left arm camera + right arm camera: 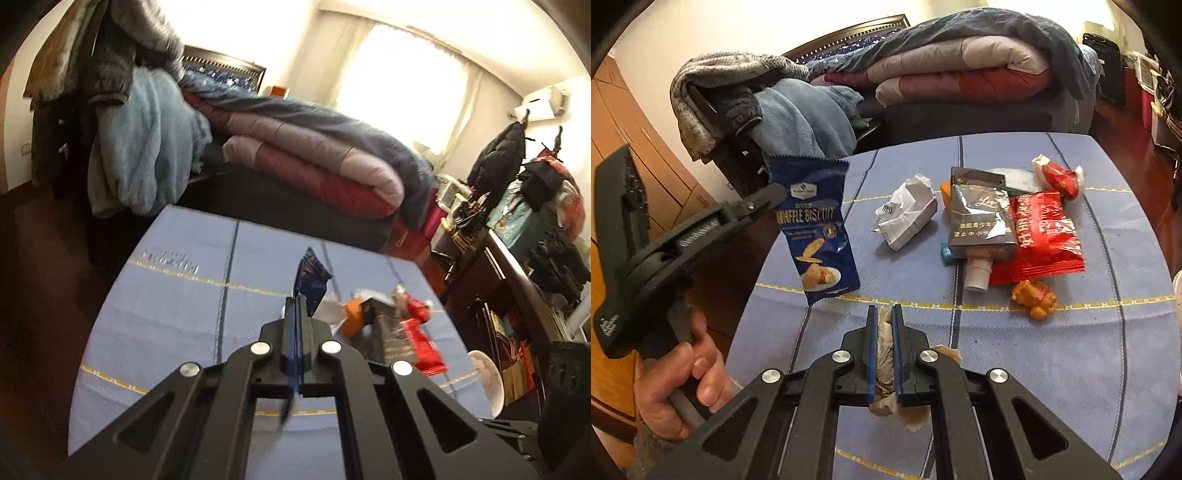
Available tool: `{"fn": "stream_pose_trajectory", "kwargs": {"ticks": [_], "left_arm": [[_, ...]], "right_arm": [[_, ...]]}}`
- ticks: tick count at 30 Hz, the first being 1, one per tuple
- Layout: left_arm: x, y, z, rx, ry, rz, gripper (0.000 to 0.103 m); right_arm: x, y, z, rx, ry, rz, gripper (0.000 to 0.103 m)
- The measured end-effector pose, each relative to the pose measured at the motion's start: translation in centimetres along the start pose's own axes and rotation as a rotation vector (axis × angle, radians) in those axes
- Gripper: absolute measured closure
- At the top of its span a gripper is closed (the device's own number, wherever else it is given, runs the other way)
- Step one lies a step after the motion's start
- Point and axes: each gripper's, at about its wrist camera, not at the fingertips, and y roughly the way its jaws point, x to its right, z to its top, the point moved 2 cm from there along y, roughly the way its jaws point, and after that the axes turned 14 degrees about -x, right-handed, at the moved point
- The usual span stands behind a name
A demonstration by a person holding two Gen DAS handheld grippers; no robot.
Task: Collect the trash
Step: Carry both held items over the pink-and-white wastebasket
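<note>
Table (1071, 369) stands in front of the bed (960, 110), with a chair draped in clothing (768, 110) at its far left corner. On the table, seen from the right wrist view, left to right: crumpled paper (908, 210), cigarette pack (979, 218), snack packet (1049, 236). The pack overlaps the packet's left edge and lies over a small tube (977, 275). A wrapped candy (1058, 177) lies behind the packet; a small toy figure (1036, 299) lies in front of it.

Left gripper (775, 194), at the table's left edge, holds a biscuit wrapper (820, 229) hanging clear above the surface. Right gripper (884, 314), nearest the camera, pinches a tissue (884, 354) between its 2 pads. Folded quilts (960, 70) lie on the bed.
</note>
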Motion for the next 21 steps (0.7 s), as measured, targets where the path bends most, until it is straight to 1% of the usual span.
{"fn": "stream_pose_trajectory", "kwargs": {"ticks": [4,7,10,13,19,21], "left_arm": [[2.3,-2.6,0.4,0.034,0.033,-0.032,0.101],[5.0,-4.1,0.5,0.046,0.072,-0.064,0.101],[8.8,-4.8,0.3,0.049,0.126,-0.105,0.101],[12.1,-4.8,-0.3,0.044,0.172,-0.142,0.101],[19.6,-3.3,-1.6,0.018,0.262,-0.219,0.101],[22.0,-2.7,-1.9,0.009,0.289,-0.243,0.101]], "right_arm": [[0.7,-2.2,-0.9,0.024,0.015,0.005,0.096],[1.6,-4.4,-2.0,0.054,0.029,0.002,0.096],[3.0,-6.7,-3.0,0.084,0.05,-0.008,0.096],[5.2,-9.0,-4.0,0.115,0.083,-0.022,0.096],[10.7,-13.4,-6.5,0.186,0.172,-0.055,0.096],[12.4,-14.7,-7.2,0.207,0.193,-0.051,0.096]]}}
